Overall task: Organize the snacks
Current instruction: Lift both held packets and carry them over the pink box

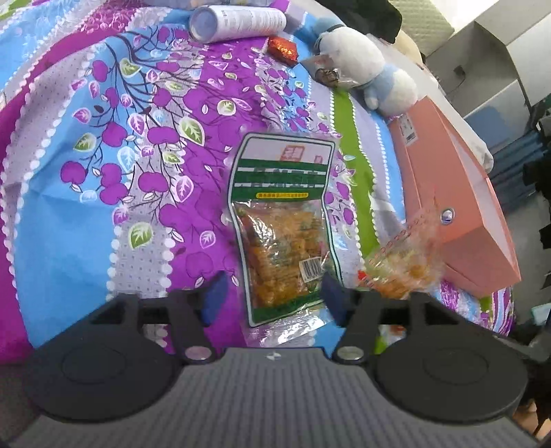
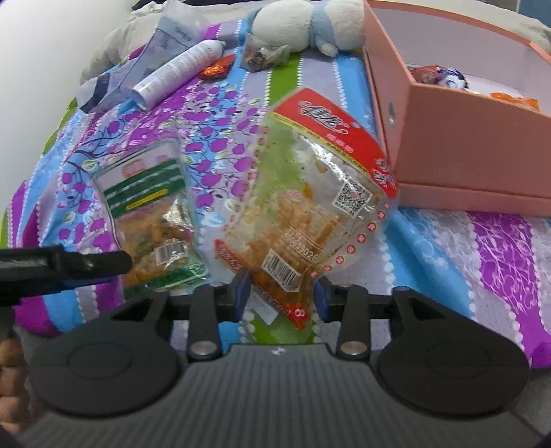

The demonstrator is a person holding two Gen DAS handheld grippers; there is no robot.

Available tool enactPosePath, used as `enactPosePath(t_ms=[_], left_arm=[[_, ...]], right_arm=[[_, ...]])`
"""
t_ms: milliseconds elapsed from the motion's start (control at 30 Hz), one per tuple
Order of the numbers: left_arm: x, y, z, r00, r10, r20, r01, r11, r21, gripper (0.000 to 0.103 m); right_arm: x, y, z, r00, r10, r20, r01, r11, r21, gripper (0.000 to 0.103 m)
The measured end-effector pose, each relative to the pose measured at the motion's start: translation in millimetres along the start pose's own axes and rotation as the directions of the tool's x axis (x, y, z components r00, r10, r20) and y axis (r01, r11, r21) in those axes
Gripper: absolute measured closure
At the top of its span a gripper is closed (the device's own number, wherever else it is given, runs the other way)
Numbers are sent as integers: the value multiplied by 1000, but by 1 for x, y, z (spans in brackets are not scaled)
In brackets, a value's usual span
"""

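You hold a gripper in each hand over a bed covered with a purple, blue and green flowered sheet [image 1: 86,213]. In the left wrist view, your left gripper [image 1: 272,296] sits at the bottom centre with its jaws apart, the lower end of a green-labelled snack bag [image 1: 282,224] lying between them; the blue pads stand just beside the bag's edges and do not appear to press on it, so the bag seems to rest flat on the sheet. In the right wrist view, your right gripper [image 2: 280,296] has its jaws apart around the bottom corner of a red-labelled snack bag [image 2: 310,193], which tilts up toward the centre of the frame; whether the pads touch it is unclear. A pink box [image 2: 458,138] stands open at the upper right, a few wrapped snacks already inside, which suggests it is the place for the bags. At the top lie a white spray can [image 2: 179,72], a small red wrapped sweet [image 2: 217,69] and a plush toy [image 2: 303,24].
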State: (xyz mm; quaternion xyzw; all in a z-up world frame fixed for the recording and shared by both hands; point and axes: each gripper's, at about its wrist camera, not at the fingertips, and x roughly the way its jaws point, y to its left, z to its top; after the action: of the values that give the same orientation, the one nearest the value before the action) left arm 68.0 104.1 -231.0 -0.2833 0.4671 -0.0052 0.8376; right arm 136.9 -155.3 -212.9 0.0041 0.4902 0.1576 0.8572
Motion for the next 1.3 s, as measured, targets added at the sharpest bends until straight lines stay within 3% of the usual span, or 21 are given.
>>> enactPosePath(t_ms=[33,100,233,400,533,700,833,867,967,1133,1300], left_arm=[[0,-2,0,1000,5,2,-5,1000,10,29],[0,-3,0,1000,8,-3,-8,1000,20,25],[5,-3,2,999,32,-9,-32,999,13,19],[12,4,9,999,18,-31,-19,999,-39,19],[14,4,11,999,12,-39,-14,998,-57,18],[12,3,11,999,18,-41,-21,997,-74,18],[11,2,9,998,34,-48,-37,996,-77,18],[11,2,9,998,38,-47,-42,996,-78,18],[14,0,9,998,36,-48,-41,995,-93,13],[22,-10,11,997,65,-45,-69,994,-84,11],[31,-23,11,993,116,-36,-118,992,-42,8]], right_arm=[[0,-2,-2,1000,-6,1,6,1000,13,28],[-2,-6,-6,999,-34,22,33,998,52,18],[-9,-7,-14,993,-83,82,72,989,130,18],[-11,-5,-14,987,-79,138,46,973,225,18],[-5,9,-9,982,-75,173,42,981,188,18],[21,18,-1,984,-113,137,88,981,175,18],[41,22,0,987,-131,96,122,988,95,16],[41,23,-1,987,-130,99,122,989,81,18],[37,22,-2,988,-114,107,110,993,45,41],[29,12,-4,992,-63,114,60,998,28,62],[16,5,-4,989,-60,132,61,998,-5,66]])
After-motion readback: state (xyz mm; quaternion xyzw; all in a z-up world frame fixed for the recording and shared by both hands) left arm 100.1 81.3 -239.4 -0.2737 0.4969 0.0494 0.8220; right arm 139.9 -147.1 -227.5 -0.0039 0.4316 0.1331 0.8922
